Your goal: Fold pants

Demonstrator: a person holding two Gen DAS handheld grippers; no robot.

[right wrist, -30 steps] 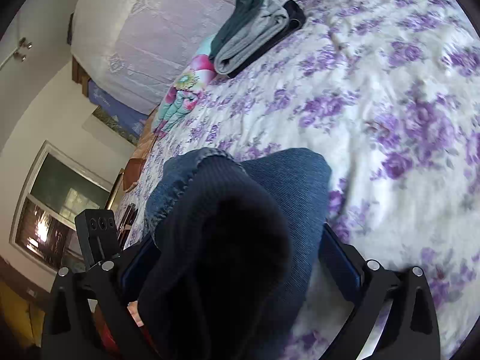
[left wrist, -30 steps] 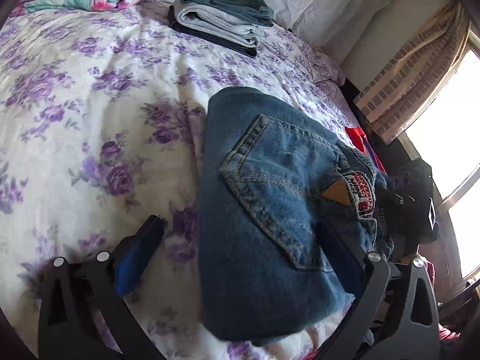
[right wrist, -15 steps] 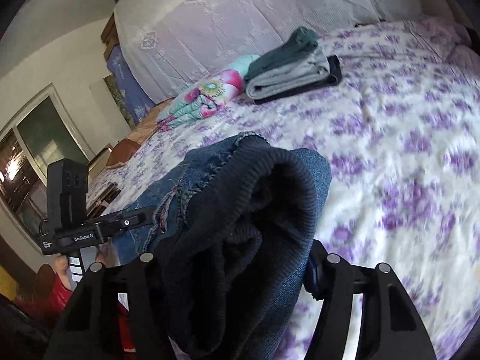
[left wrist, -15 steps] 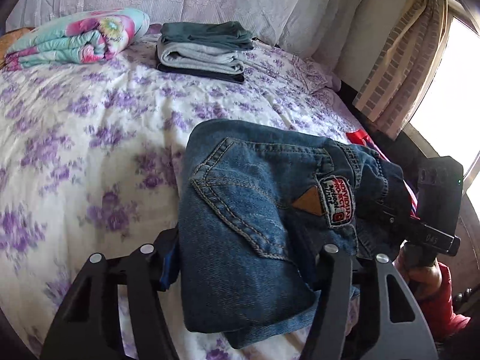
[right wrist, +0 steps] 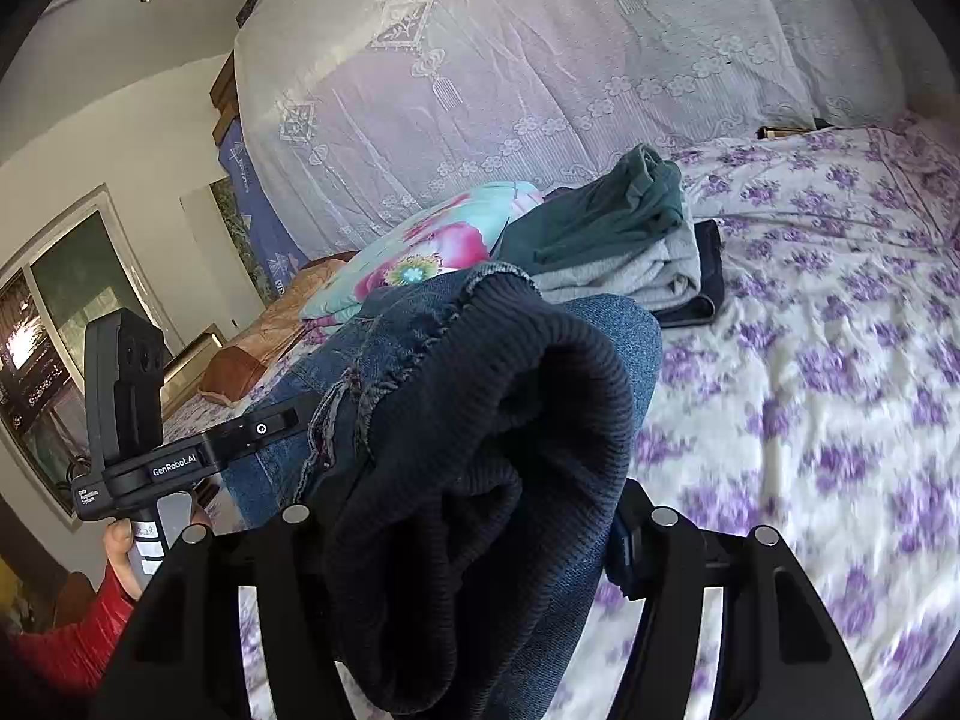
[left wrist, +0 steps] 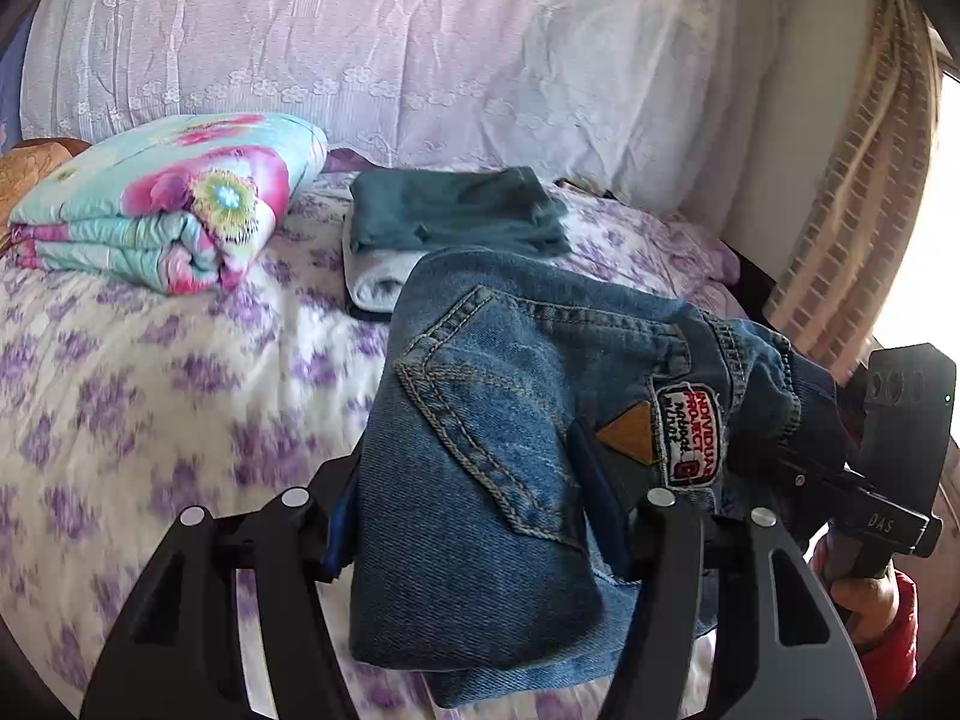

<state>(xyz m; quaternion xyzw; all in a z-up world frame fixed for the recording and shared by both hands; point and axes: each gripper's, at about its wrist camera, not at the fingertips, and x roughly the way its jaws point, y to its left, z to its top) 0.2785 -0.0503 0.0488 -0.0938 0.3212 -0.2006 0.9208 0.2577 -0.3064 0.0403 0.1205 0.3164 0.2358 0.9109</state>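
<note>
Denim, folded into a thick bundle, hangs above the flowered bedspread (left wrist: 150,372) with one claw clamped on each end. The left claw (left wrist: 468,510) grips the pocket end of the jeans (left wrist: 480,420), its pads pressing the cloth from both sides; the right claw (right wrist: 474,534) is clenched on the other end, where a dark ribbed lining (right wrist: 480,420) bulges out of the fold. Neither end touches the bedspread in these views.

The bundle's long axis runs straight across from one claw to the other, roughly side-on to the stack of folded clothes (left wrist: 450,222) that lies beyond it. That stack, green on top of grey on top of black, sits straight ahead of both claws and just beside a flowered quilt (left wrist: 174,198), near the lace-covered headboard (left wrist: 420,48).

Judging by the layout, the folding looks finished and the coming move is to carry the jeans forward onto the stack. Both hands appear about equally near it, so they would have to advance together to keep the bundle level and its fold intact.
</note>
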